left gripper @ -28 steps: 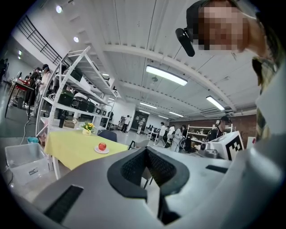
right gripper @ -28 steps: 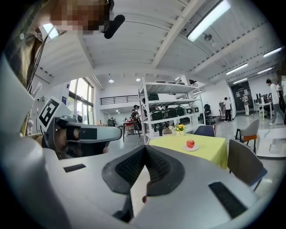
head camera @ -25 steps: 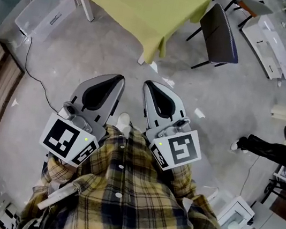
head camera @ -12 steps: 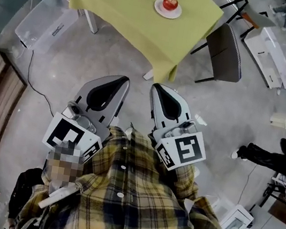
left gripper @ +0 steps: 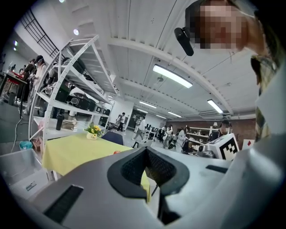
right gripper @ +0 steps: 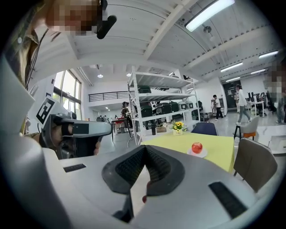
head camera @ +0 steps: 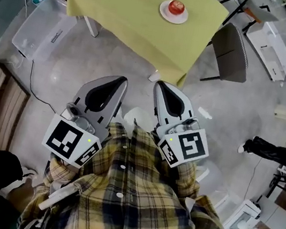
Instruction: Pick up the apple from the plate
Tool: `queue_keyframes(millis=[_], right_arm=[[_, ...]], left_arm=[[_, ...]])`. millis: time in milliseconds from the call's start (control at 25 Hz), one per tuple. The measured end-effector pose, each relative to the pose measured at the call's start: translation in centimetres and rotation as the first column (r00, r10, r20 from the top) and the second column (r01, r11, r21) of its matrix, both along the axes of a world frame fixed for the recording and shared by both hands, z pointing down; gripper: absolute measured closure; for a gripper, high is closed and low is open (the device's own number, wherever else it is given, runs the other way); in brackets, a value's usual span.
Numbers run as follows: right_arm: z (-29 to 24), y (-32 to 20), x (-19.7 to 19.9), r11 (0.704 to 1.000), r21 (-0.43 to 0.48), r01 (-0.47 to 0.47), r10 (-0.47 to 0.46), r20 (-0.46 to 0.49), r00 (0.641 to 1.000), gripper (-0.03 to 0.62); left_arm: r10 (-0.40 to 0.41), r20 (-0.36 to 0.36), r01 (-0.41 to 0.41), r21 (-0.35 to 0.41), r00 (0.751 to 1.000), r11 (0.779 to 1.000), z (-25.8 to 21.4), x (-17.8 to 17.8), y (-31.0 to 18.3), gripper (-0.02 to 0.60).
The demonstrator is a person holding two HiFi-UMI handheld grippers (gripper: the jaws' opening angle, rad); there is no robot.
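A red apple sits on a small white plate at the far side of a table with a yellow-green cloth. Both grippers are held side by side at waist height, well short of the table and pointing toward it. My left gripper is shut and empty; in its own view the apple just peeks over the jaws. My right gripper is shut with nothing in it, and in its view the apple and plate lie ahead to the right on the table.
A dark chair stands at the table's right side. A clear plastic bin lies on the floor to the left. A flower vase is at the table's far end, a white shelf rack behind it. Someone's legs lie right.
The table, plate and apple have come closer and shifted right in the head view as both grippers moved forward together. Both stay shut.
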State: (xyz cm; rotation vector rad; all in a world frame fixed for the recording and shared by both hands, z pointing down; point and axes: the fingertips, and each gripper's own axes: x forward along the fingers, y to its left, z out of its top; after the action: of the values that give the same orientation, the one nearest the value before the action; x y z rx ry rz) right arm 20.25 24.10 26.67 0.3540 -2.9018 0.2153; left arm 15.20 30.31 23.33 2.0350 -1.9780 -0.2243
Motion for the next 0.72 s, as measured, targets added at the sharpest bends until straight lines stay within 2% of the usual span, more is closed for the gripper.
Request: queue_keyframes(millis=[320,720], right_arm=[[1.2,-3.1,-2.5,1.0,-0.022,-0.01,0.009,-0.023,1.0,0.597],[-0.1,-12.8,-6.2,1.0,-0.015,0.016,-0.016,-0.012,1.0,0.597]], left_arm=[[-0.003,-0.027,0.002,-0.027,1.0,1.0,1.5,-3.0,-3.0,0.575],[-0.011,-0.011,0.01,-0.021,1.0,1.0,0.2,-6.4,-13.0,0.575]])
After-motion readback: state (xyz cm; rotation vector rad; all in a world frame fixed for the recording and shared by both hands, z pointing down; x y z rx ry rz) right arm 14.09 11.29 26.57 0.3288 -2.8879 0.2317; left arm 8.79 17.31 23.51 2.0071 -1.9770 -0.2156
